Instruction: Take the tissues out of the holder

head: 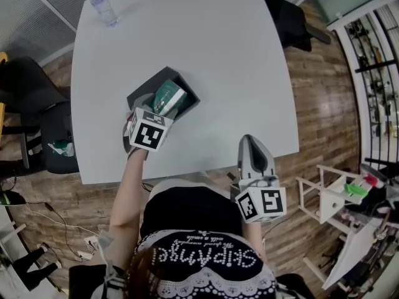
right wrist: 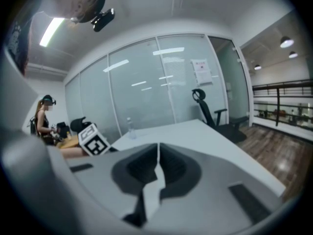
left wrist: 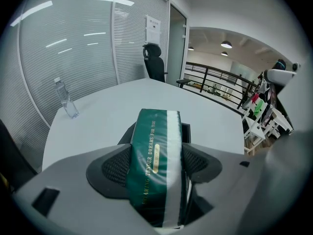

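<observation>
Table (head: pixel 206 48) white — holder (head: pixel 146 87), tissues (head: pixel 168 96), bottle (head: pixel 103 9); wood floor (head: pixel 324 86), glass walls (left wrist: pixel 73 48).

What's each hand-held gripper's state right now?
Left hand-held gripper: closed on the green tissue pack.
Right hand-held gripper: closed, empty.

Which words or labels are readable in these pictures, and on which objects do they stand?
"TENDER DREAMS FOR YOU": gold print on the green tissue pack; the words before it are blurred.
Paper notice: too small to read.
Shirt print: upside down, unclear.
</observation>
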`<control>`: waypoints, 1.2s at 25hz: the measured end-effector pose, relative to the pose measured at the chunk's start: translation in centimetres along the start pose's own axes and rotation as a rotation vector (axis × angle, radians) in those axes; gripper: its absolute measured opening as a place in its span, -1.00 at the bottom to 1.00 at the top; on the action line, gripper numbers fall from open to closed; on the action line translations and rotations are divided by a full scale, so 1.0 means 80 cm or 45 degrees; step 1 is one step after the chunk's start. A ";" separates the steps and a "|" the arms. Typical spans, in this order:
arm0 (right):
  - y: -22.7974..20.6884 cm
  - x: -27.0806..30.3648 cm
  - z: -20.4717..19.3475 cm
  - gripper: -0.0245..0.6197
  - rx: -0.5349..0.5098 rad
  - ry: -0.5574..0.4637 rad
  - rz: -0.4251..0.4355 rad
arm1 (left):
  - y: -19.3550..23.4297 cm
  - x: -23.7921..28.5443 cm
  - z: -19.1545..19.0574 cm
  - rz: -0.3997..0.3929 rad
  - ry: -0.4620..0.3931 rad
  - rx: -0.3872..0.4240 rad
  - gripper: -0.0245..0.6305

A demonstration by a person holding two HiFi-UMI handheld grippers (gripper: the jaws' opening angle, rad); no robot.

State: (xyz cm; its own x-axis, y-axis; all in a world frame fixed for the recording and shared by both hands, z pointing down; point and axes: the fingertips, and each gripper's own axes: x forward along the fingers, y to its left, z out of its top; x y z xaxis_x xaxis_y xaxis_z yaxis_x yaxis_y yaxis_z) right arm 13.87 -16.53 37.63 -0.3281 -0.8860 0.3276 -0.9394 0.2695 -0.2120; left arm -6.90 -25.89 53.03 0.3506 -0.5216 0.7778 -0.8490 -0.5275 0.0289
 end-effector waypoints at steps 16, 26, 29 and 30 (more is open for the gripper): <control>0.002 0.007 0.014 -0.81 -0.036 -0.030 0.047 | 0.023 -0.079 0.064 0.129 -0.298 -0.041 0.12; -0.006 0.007 0.031 -0.81 -0.066 -0.065 0.063 | 0.030 -0.132 0.102 0.183 -0.482 -0.076 0.12; -0.011 0.002 0.035 -0.81 -0.069 -0.080 0.063 | 0.024 -0.151 0.112 0.195 -0.533 -0.074 0.12; -0.013 0.001 0.037 -0.81 -0.070 -0.085 0.062 | 0.023 -0.157 0.115 0.203 -0.551 -0.073 0.13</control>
State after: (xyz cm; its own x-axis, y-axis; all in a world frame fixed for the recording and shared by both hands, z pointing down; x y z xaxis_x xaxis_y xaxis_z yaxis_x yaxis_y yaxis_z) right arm 15.16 -17.96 35.17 -0.3681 -0.8940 0.2555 -0.9271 0.3318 -0.1745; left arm -9.25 -26.44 37.54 0.3360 -0.8315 0.4425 -0.9219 -0.3865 -0.0261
